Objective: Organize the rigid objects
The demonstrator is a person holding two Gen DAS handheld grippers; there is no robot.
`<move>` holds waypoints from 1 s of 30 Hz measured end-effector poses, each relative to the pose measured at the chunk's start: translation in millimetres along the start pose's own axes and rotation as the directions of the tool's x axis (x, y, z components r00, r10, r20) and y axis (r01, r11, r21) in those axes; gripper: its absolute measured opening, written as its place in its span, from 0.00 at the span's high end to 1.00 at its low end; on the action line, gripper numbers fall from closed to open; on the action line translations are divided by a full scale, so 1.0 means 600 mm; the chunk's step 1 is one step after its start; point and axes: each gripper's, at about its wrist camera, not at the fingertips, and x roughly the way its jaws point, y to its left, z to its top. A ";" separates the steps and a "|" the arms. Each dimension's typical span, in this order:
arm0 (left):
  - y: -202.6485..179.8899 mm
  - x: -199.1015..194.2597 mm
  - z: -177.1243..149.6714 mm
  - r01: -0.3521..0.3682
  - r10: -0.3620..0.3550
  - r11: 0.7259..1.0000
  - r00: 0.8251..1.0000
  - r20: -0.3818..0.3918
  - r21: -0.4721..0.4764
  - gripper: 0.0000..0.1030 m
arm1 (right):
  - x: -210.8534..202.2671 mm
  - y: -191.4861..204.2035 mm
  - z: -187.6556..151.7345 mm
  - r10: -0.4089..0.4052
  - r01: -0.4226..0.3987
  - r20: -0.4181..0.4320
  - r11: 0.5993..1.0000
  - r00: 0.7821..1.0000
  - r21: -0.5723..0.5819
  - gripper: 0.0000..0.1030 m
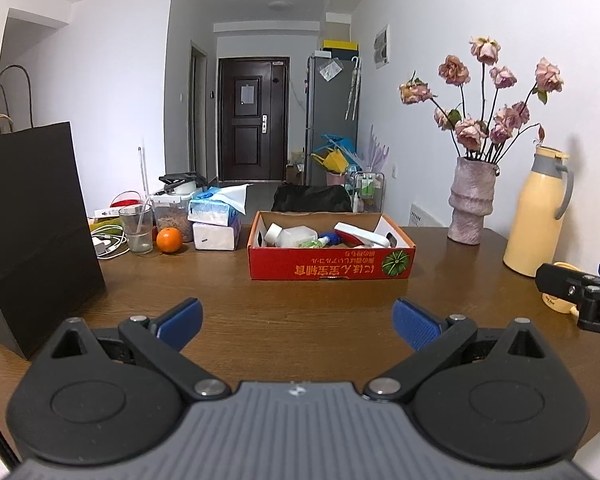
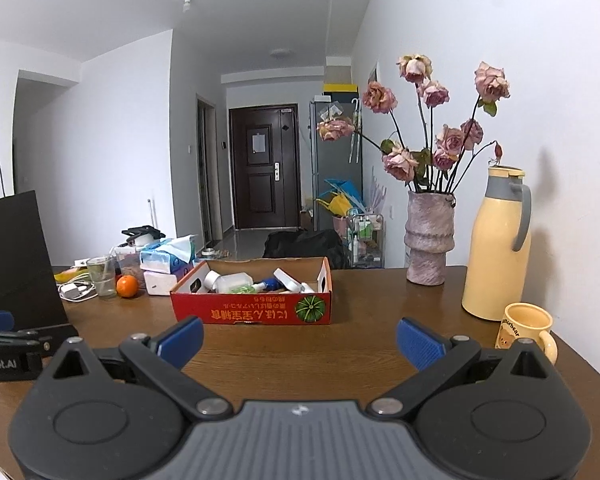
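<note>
Both grippers (image 1: 298, 322) (image 2: 300, 340) agape, empty-jawed.

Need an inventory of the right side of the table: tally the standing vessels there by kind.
Vase: 1
Thermos jug: 1
Mug: 1
Total: 3

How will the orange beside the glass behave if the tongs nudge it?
The orange is round and sits loose on the table, so it will probably roll. Its peel looks smooth, so it may slip. It lies close to the glass, so it could bump it.
</note>
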 end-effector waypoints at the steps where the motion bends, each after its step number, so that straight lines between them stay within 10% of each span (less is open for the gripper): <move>1: -0.001 -0.004 0.001 0.000 0.000 1.000 1.000 0.003 0.001 0.00 | -0.003 0.001 0.000 -0.001 0.001 0.000 1.000 1.000 0.000 0.00; 30: -0.004 -0.023 -0.003 0.005 -0.005 1.000 1.000 0.010 0.003 0.00 | -0.018 0.003 -0.003 -0.001 0.001 0.001 1.000 1.000 0.000 0.00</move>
